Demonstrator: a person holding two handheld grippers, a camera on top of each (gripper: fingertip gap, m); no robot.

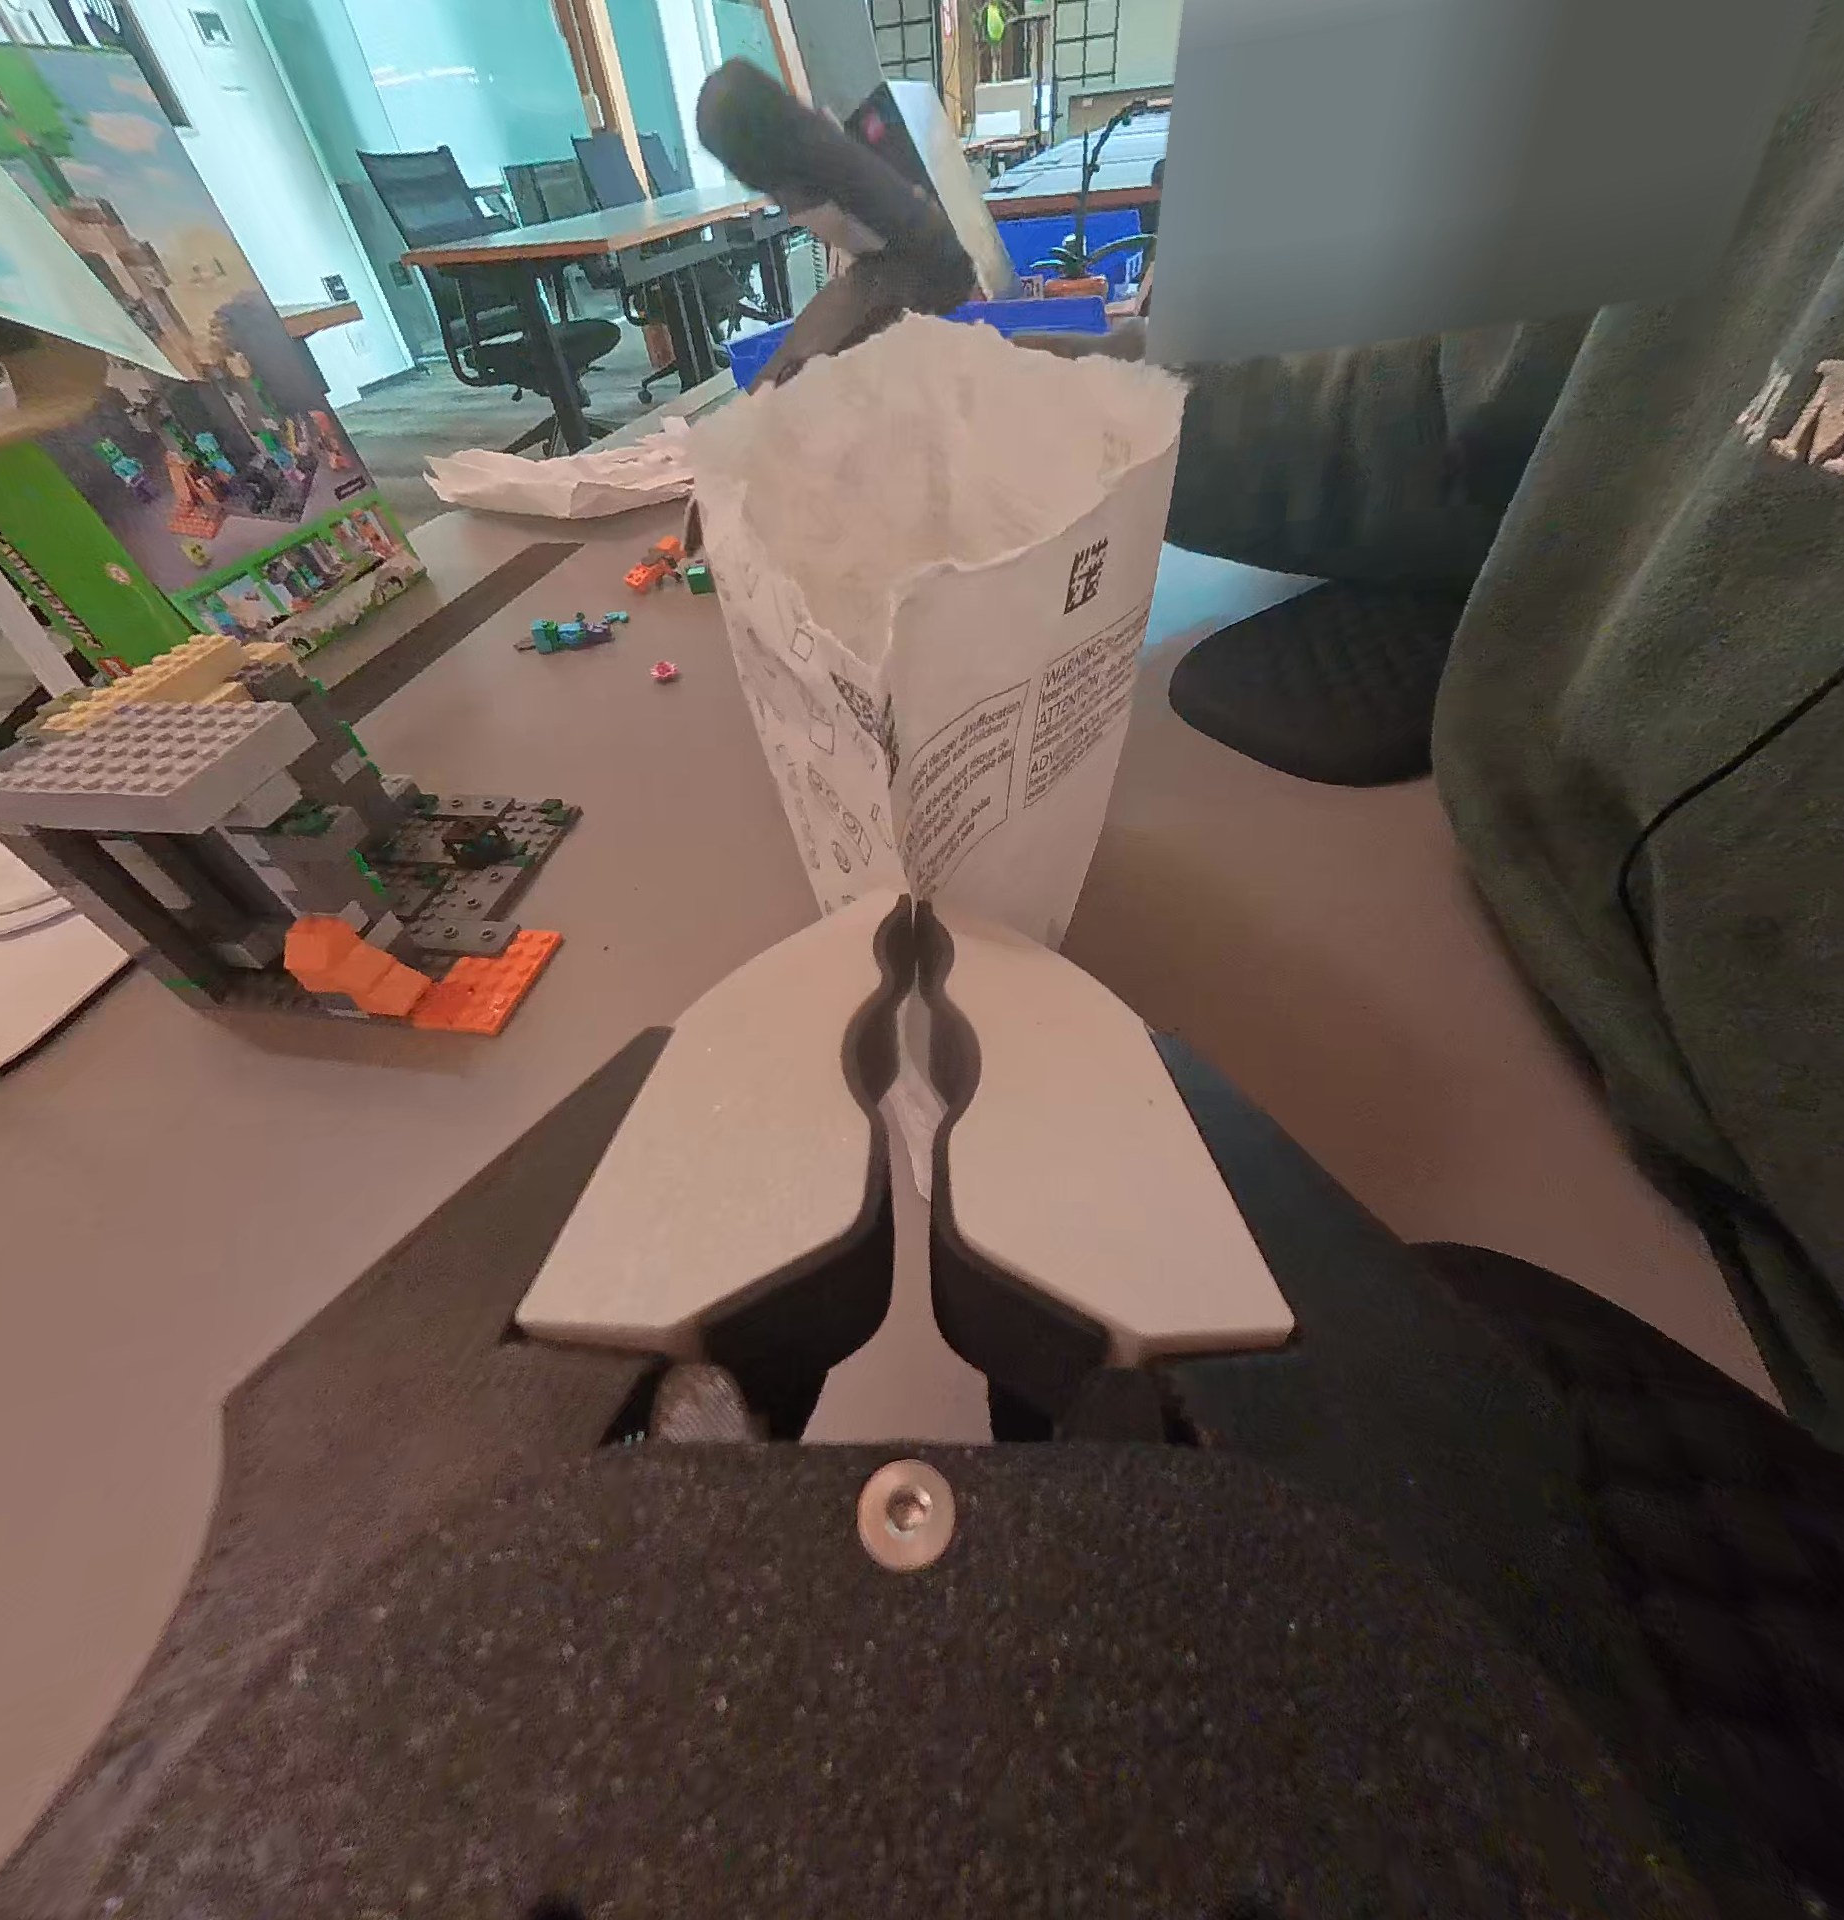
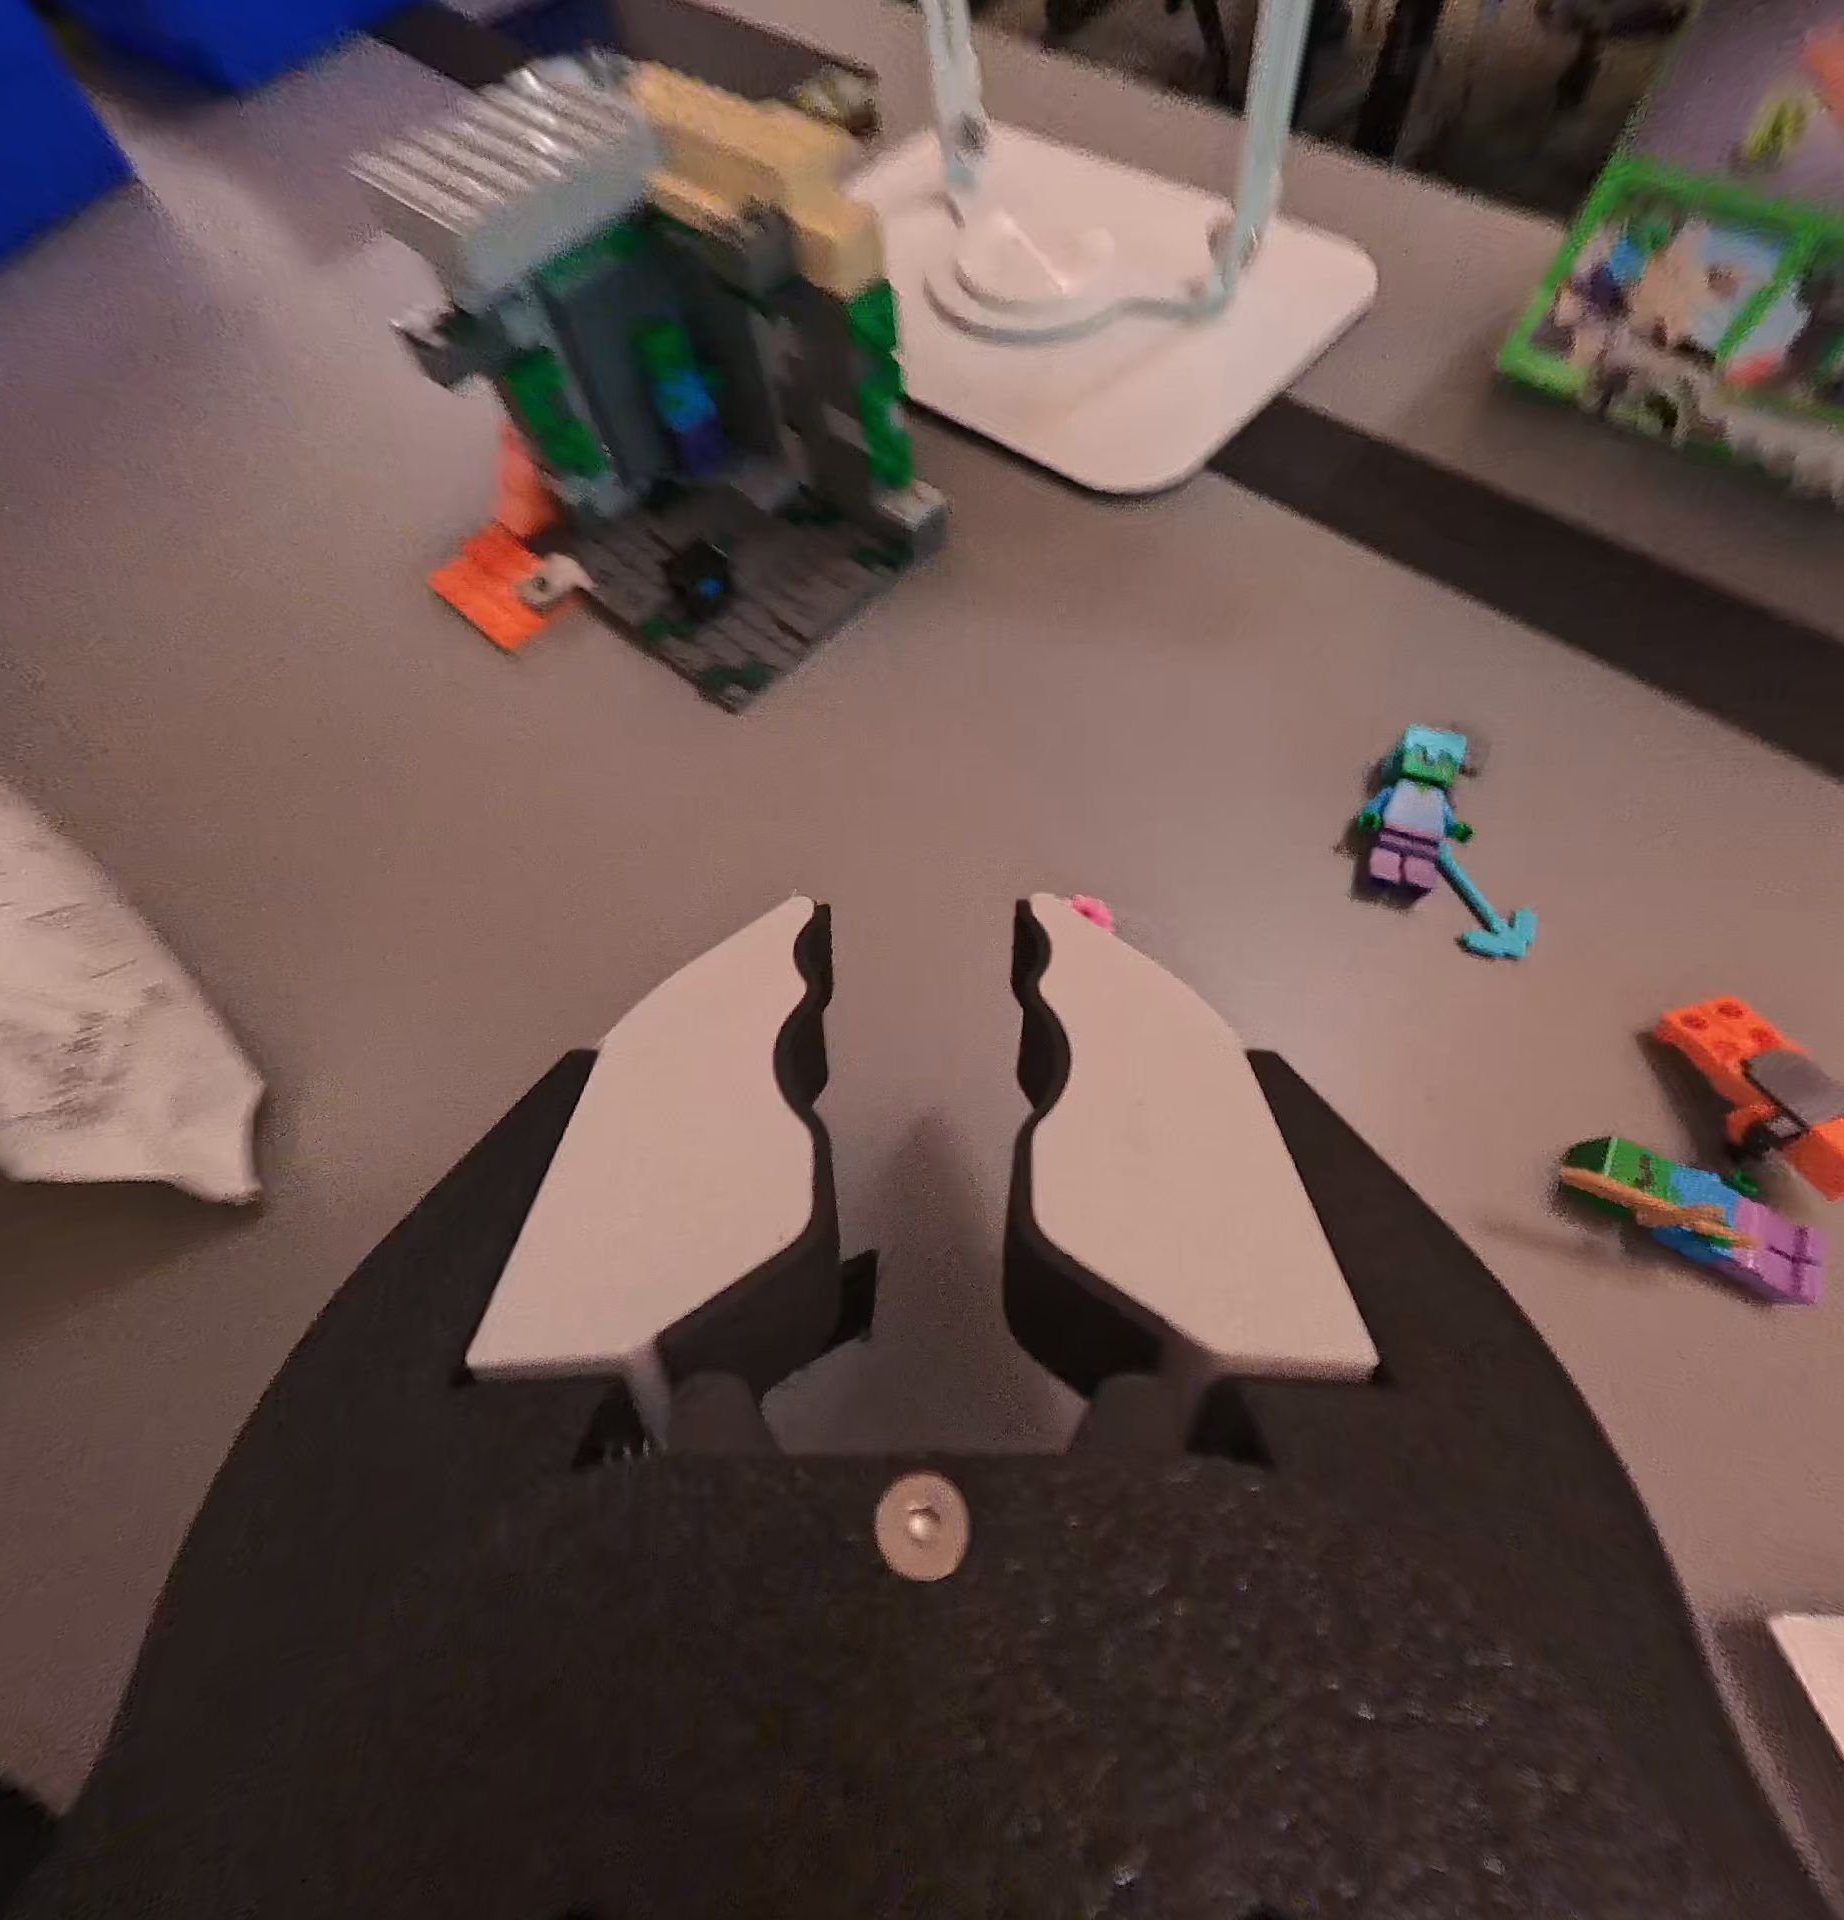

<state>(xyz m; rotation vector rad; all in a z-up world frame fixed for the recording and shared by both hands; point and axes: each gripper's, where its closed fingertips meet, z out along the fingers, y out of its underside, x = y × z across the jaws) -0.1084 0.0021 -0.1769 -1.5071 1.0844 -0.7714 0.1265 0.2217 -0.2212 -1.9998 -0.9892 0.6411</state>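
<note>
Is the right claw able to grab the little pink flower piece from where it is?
Probably yes. The right claw is open with nothing in it, and the pink flower piece lies on the bare grey table just beside its right fingertip, slightly off-centre, with nothing between.

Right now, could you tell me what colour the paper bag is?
White with black print, clearest in the left wrist view: paper bag.

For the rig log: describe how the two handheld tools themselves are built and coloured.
Both tools match: the left tool and right tool each have two pale grey, wedge-shaped fingers with wavy black inner pads, mounted on a grainy black body with one silver screw at the centre. No cables show.
</note>
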